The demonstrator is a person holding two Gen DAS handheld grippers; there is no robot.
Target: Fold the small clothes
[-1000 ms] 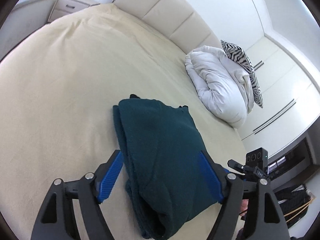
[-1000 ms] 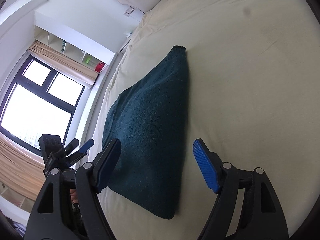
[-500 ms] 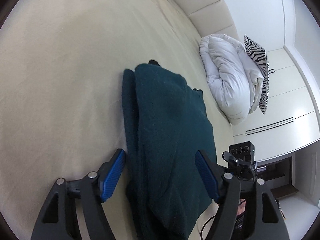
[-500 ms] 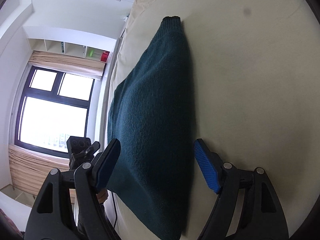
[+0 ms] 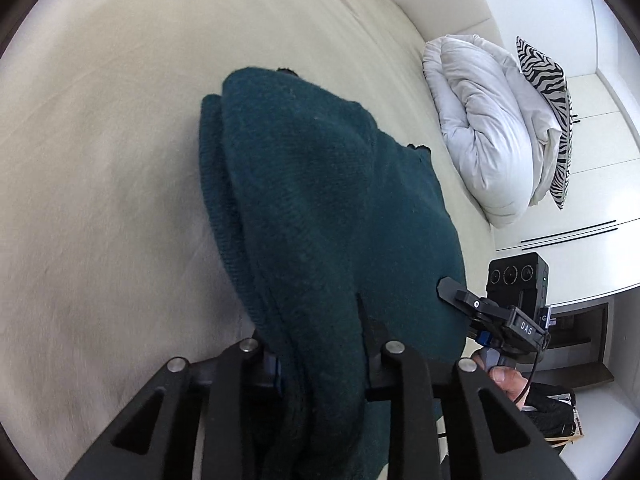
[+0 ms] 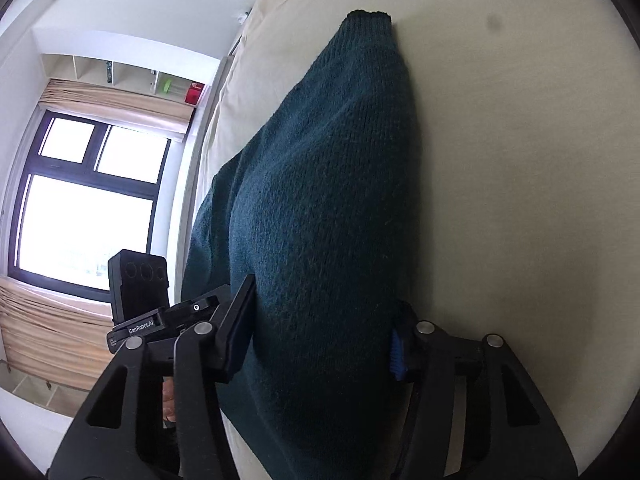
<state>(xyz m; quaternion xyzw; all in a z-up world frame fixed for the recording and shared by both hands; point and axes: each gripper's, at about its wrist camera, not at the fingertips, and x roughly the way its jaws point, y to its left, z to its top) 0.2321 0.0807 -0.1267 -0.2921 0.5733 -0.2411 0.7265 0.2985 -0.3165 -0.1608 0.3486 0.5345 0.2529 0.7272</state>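
On the cream bed (image 5: 120,160) lies a green sweater (image 5: 320,200); the left gripper (image 5: 320,344) and right gripper (image 6: 324,320) are both closing on its near edge.

Both grippers have closed in on the green sweater.
The left gripper (image 5: 320,344) and right gripper (image 6: 320,328), earlier wide apart, are now closing on the sweater's (image 5: 320,200) near edge.

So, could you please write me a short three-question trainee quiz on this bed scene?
1. True or false: the dark green sweater lies between the fingers of both the left gripper and the right gripper.
2. What pattern is on the pillow behind the white duvet?
A. zebra stripes
B. polka dots
C. checks
3. What does the sweater rest on?

Key:
1. true; both sets of jaws are closing on its near end.
2. A
3. The cream bed sheet.
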